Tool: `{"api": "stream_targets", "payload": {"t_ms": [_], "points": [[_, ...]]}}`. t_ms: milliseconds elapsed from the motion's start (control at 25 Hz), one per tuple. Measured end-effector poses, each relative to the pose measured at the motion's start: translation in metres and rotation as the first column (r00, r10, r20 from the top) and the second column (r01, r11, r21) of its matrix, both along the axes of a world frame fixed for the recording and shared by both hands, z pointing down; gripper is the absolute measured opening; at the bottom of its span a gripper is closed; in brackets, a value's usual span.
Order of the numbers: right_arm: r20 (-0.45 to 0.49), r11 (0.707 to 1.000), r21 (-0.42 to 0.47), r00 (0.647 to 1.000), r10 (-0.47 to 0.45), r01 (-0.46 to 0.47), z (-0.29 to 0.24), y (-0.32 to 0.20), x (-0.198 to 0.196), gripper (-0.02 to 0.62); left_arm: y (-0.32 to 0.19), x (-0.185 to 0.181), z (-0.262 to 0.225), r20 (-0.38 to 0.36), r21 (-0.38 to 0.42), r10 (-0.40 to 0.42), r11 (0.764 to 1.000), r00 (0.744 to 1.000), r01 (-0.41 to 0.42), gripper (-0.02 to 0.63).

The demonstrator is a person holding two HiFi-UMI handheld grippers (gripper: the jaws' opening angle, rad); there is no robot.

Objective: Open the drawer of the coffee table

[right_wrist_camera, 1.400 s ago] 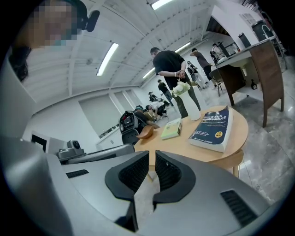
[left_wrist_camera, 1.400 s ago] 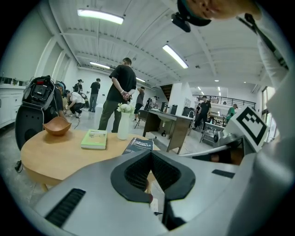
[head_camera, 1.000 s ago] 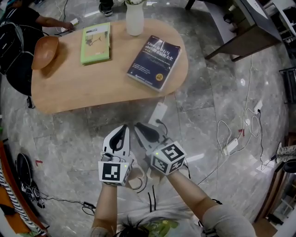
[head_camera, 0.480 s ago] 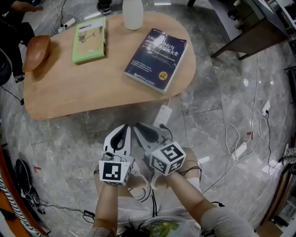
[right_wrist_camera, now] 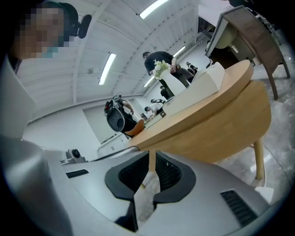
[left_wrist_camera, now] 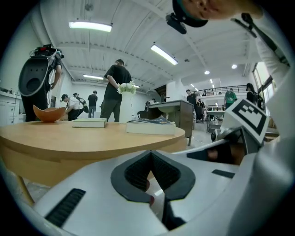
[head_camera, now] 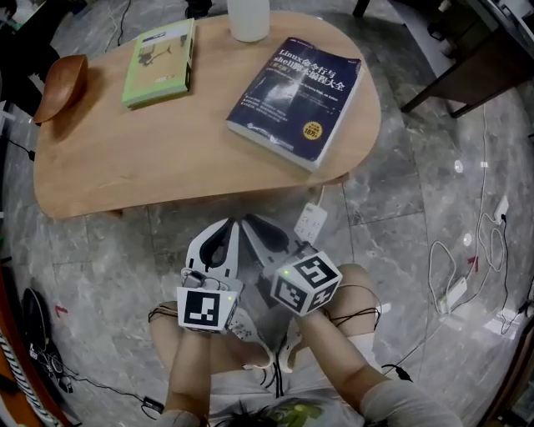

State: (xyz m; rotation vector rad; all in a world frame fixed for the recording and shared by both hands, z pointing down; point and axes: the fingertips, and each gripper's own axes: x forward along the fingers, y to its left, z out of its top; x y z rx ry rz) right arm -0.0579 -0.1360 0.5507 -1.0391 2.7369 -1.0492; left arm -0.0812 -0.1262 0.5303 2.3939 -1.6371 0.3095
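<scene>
Head view: the left gripper (head_camera: 219,238) and right gripper (head_camera: 260,233) sit side by side, nearly touching, low over the stone floor (head_camera: 108,258) and just short of the near edge of the bench (head_camera: 167,142). On top lie a blue book (head_camera: 300,96) close to that near edge, a green book (head_camera: 158,62), a wooden bowl (head_camera: 60,83) and a white vase (head_camera: 249,18) at the far side. A power strip (head_camera: 310,222) lies on the floor right ahead of the right gripper. No drawer shows from up here; it is probably tucked under the top.

Left gripper view: the jaws of the left gripper (left_wrist_camera: 152,170) are pressed together, nothing between them. The bench's rim (left_wrist_camera: 69,147) fills the view ahead, yet I can't pick out a drawer front or handle.

Right gripper view: the right gripper (right_wrist_camera: 151,173) has its jaws together too, bar a hairline slit, and empty. The bench's wooden side (right_wrist_camera: 221,133) looms above, with no seam or pull visible.

Trouble spots: closed jaws will only bump a handle, not take it. Two grippers this close may knock each other. A sharp tug could drag the whole bench, tipping the vase or sliding the blue book off. And that power strip could snag a low reach.
</scene>
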Motion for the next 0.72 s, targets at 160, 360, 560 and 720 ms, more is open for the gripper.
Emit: {"api": "stream_targets", "payload": {"t_ms": [160, 360, 560, 720], "points": [[0.046, 1.0, 0.012, 0.999, 0.003, -0.004, 0.021, -0.008, -0.008, 0.025, -0.009, -0.004, 0.01, 0.048, 0.048, 0.003, 0.999, 0.999, -0.005, 0.009], [0.053, 0.999, 0.028, 0.998, -0.022, 0.021, 0.035, -0.002, -0.012, 0.025, -0.006, -0.006, 0.022, 0.056, 0.058, 0.026, 0.998, 0.998, -0.029, 0.009], [0.049, 1.0, 0.023, 0.999, -0.007, 0.006, 0.044, -0.008, -0.007, 0.025, -0.017, -0.01, 0.027, 0.103, 0.049, 0.051, 0.997, 0.993, -0.056, 0.009], [0.045, 1.0, -0.017, 0.999, -0.008, 0.008, 0.059, -0.015, -0.006, 0.045, -0.022, -0.004, 0.031, 0.121, 0.049, 0.087, 0.994, 0.989, -0.093, 0.009]]}}
